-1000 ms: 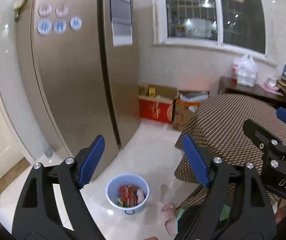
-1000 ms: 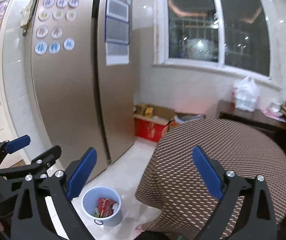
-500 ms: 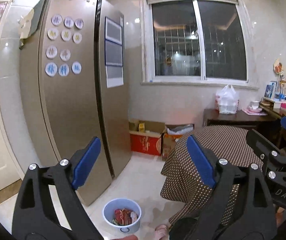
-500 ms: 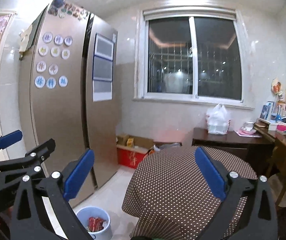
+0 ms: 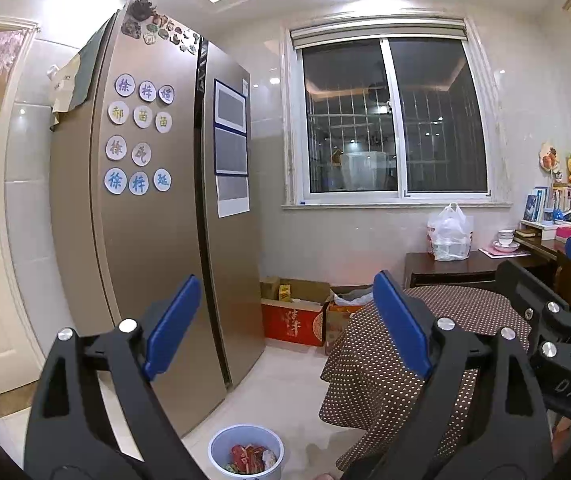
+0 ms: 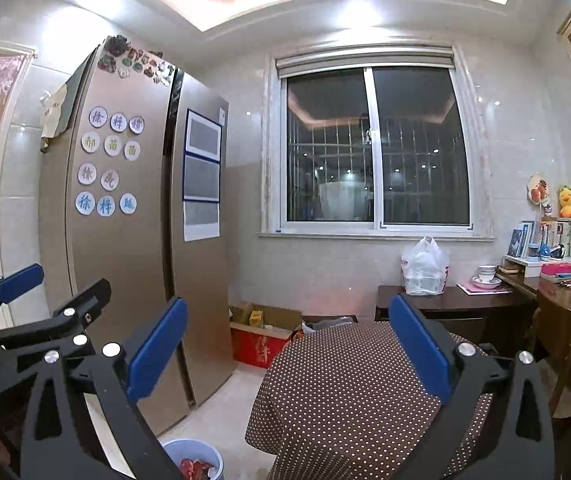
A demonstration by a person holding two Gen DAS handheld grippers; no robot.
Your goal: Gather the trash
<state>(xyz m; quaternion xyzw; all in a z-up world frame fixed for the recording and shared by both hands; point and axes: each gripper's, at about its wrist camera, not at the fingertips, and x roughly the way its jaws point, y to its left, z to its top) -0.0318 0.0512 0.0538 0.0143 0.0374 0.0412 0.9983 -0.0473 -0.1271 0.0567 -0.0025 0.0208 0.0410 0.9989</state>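
A pale blue trash bin [image 5: 246,454] stands on the floor tiles below me, with red wrappers [image 5: 248,455] inside; the right wrist view shows its rim [image 6: 193,456] at the bottom. My left gripper [image 5: 285,320] is held level and open, blue pads wide apart, nothing between them. My right gripper [image 6: 285,340] is open and empty too, level beside it. Each gripper shows at the edge of the other's view. The round table with a brown dotted cloth [image 6: 349,384] lies just ahead of the right gripper.
A tall gold fridge [image 5: 145,240] with round magnets fills the left. Cardboard boxes [image 5: 293,312] sit on the floor under the window. A dark side table [image 5: 449,268] holds a white plastic bag [image 5: 449,234]. A cluttered desk [image 6: 557,280] and chair [image 6: 565,344] are at the right.
Both grippers have risen and tilted up from the floor to level. The bin has slid to the bottom edge; window and ceiling have come into view. Both stay open and empty.
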